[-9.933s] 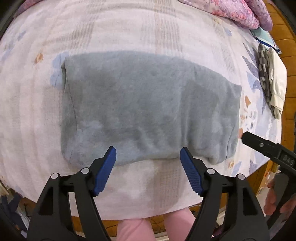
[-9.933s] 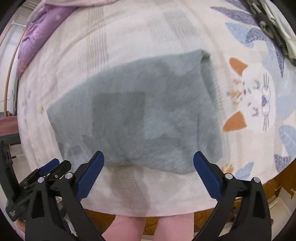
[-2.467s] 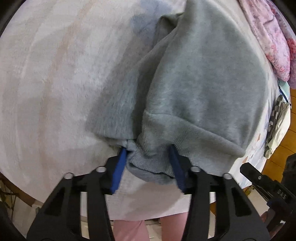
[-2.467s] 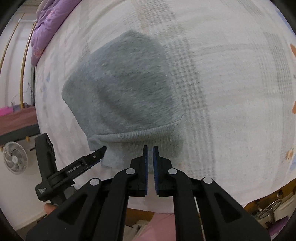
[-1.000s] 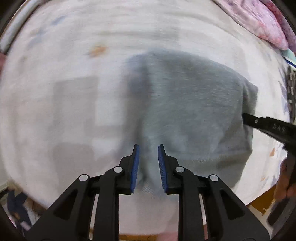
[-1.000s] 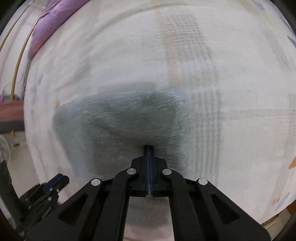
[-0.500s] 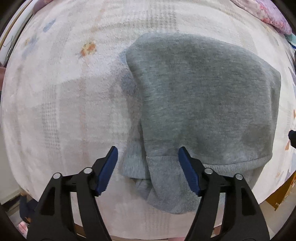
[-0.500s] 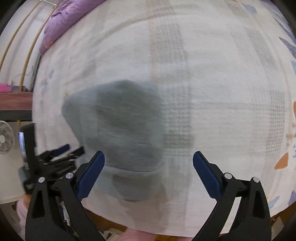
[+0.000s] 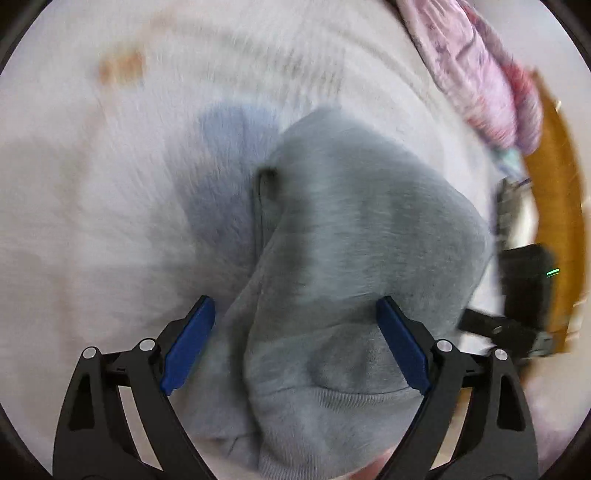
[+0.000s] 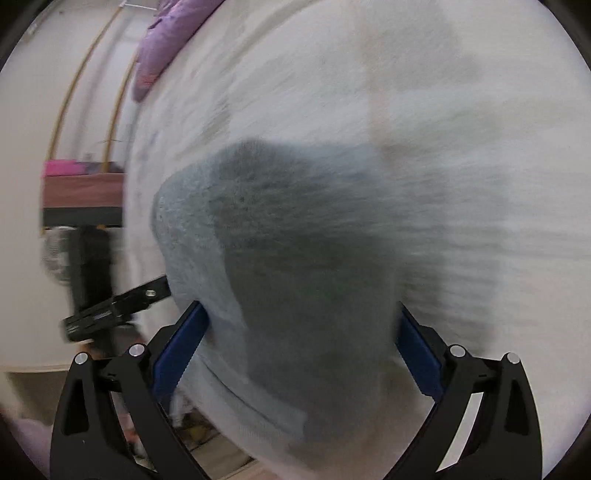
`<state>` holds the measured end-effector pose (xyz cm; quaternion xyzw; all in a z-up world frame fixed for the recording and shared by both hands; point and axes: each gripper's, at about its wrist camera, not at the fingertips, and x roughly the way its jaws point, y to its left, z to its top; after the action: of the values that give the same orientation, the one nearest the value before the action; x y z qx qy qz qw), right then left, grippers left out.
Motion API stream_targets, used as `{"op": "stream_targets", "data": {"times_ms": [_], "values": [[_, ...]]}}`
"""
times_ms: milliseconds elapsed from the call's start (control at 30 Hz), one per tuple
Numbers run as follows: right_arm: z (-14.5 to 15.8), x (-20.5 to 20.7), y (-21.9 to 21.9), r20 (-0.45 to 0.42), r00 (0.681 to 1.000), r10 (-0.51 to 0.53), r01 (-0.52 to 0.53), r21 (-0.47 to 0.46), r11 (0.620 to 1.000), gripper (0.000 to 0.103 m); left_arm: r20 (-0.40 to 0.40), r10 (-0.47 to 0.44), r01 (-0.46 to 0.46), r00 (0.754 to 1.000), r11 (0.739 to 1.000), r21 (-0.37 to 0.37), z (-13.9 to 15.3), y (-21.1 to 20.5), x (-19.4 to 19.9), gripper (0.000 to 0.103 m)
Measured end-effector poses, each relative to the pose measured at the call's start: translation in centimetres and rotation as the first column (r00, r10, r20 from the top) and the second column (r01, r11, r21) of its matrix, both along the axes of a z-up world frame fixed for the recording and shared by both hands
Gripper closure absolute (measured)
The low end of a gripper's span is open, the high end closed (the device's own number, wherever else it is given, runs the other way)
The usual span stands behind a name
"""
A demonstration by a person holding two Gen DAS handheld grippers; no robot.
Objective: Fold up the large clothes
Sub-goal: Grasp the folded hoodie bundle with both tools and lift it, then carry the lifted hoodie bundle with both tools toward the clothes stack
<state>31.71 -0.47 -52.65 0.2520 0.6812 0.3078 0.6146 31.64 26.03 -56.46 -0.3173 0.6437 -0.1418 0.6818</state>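
A: Left wrist view: where's the grey sweatshirt?

B: Folded on the pale blanket, its ribbed hem nearest the camera. The left gripper is spread wide, a blue pad either side of the sweatshirt, gripping nothing. Pink bedding lies beyond the sweatshirt, to the right.

A: Right wrist view?

B: Blurry. The right gripper also gapes wide, straddling the sweatshirt's near end. The other gripper pokes in left of the sweatshirt; a purple pillow sits far beyond.
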Motion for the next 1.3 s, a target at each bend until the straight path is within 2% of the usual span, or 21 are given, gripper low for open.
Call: {"op": "stream_targets", "data": {"times_ms": [33, 100, 167, 200, 233, 333, 433, 467, 533, 567, 600, 633, 667, 700, 767, 833, 900, 1033, 1200, 1300], "values": [[-0.5, -0.2, 0.2, 0.001, 1.0, -0.01, 0.01, 0.013, 1.0, 0.007, 0.011, 0.022, -0.021, 1.0, 0.999, -0.046, -0.5, 0.4, -0.2, 0.012], [-0.7, -0.8, 0.0, 0.011, 0.998, -0.06, 0.059, 0.045, 0.997, 0.006, 0.032, -0.016, 0.02, 0.999, 0.989, -0.146, -1.5, 0.3, -0.2, 0.011], [-0.9, -1.6, 0.2, -0.003, 0.999, -0.05, 0.05, 0.07, 0.996, 0.006, 0.017, -0.005, 0.008, 1.0, 0.975, -0.221, -2.7, 1.3, -0.8, 0.011], [-0.9, -2.0, 0.4, 0.001, 0.999, -0.034, 0.034, 0.071, 0.997, 0.006, 0.002, 0.014, -0.013, 1.0, 0.96, -0.278, -3.3, 1.2, -1.3, 0.011], [-0.9, -2.5, 0.6, 0.002, 1.0, -0.014, 0.014, 0.074, 0.997, 0.006, -0.033, 0.024, -0.034, 0.999, 0.934, -0.355, -3.7, 1.3, -2.1, 0.011], [-1.3, -2.9, 0.4, -0.07, 0.998, 0.004, 0.005, 0.121, 0.993, 0.006, -0.062, 0.01, -0.036, 0.998, 0.902, -0.429, -5.0, 0.5, -2.7, 0.011], [-2.1, -2.6, 0.3, -0.111, 0.994, 0.002, 0.013, 0.139, 0.99, 0.006, -0.131, -0.011, -0.06, 0.991, 0.85, -0.523, -6.8, -0.7, -1.6, 0.006], [-2.3, -2.3, 0.5, -0.123, 0.992, -0.008, 0.024, 0.127, 0.992, 0.006, -0.145, -0.025, -0.054, 0.989, 0.855, -0.515, -7.0, -1.3, -0.8, 0.005], [-1.8, -2.1, 0.3, -0.139, 0.987, -0.076, 0.089, 0.086, 0.992, 0.008, -0.185, -0.036, -0.052, 0.982, 0.891, -0.451, -6.7, -2.7, 0.6, 0.005], [-1.2, -2.2, 0.1, -0.109, 0.99, -0.085, 0.093, 0.07, 0.993, 0.018, -0.178, -0.033, -0.045, 0.984, 0.908, -0.416, -6.2, -3.1, 0.9, 0.007], [-0.1, -2.6, -0.3, -0.058, 0.994, -0.092, 0.094, 0.048, 0.994, 0.032, -0.157, -0.038, -0.026, 0.987, 0.922, -0.386, -5.7, -3.4, 0.9, 0.018], [0.5, -2.9, -0.5, -0.046, 0.995, -0.091, 0.093, 0.039, 0.995, 0.039, -0.11, -0.061, 0.023, 0.992, 0.948, -0.318, -4.7, -3.7, 0.6, 0.024], [1.3, -3.2, -0.4, -0.036, 0.996, -0.081, 0.082, 0.026, 0.996, 0.045, -0.054, -0.086, 0.068, 0.995, 0.96, -0.27, -3.3, -4.1, 0.2, 0.037], [1.9, -3.3, -0.2, -0.021, 0.997, -0.073, 0.074, 0.011, 0.997, 0.046, -0.033, -0.086, 0.074, 0.996, 0.964, -0.254, -2.5, -4.2, 0.1, 0.046], [3.8, -3.2, 0.4, 0.012, 0.997, -0.072, 0.072, -0.011, 0.997, 0.047, 0.022, -0.086, 0.088, 0.996, 0.979, -0.184, 0.4, -4.6, -0.4, 0.051], [6.1, -3.3, 0.8, 0.023, 0.997, -0.077, 0.077, -0.004, 0.997, 0.048, 0.058, -0.095, 0.103, 0.994, 0.983, -0.152, 2.7, -5.3, -0.4, 0.052], [8.3, -3.6, 0.2, 0.037, 0.996, -0.082, 0.082, 0.005, 0.997, 0.048, 0.071, -0.086, 0.097, 0.994, 0.982, -0.162, 4.8, -5.2, -1.0, 0.052], [14.2, -4.3, -0.5, 0.073, 0.994, -0.085, 0.084, 0.015, 0.996, 0.048, 0.126, -0.115, 0.131, 0.985, 0.983, -0.126, 10.4, -5.8, -1.6, 0.052], [21.2, -6.2, -2.7, 0.127, 0.986, -0.11, 0.111, 0.003, 0.994, 0.048, 0.177, -0.128, 0.15, 0.976, 0.981, -0.12, 18.1, -8.6, -2.0, 0.052], [25.7, -8.4, -4.5, 0.163, 0.976, -0.144, 0.148, -0.009, 0.989, 0.048, 0.205, -0.137, 0.168, 0.969, 0.976, -0.142, 22.6, -10.0, -2.0, 0.052]]}}
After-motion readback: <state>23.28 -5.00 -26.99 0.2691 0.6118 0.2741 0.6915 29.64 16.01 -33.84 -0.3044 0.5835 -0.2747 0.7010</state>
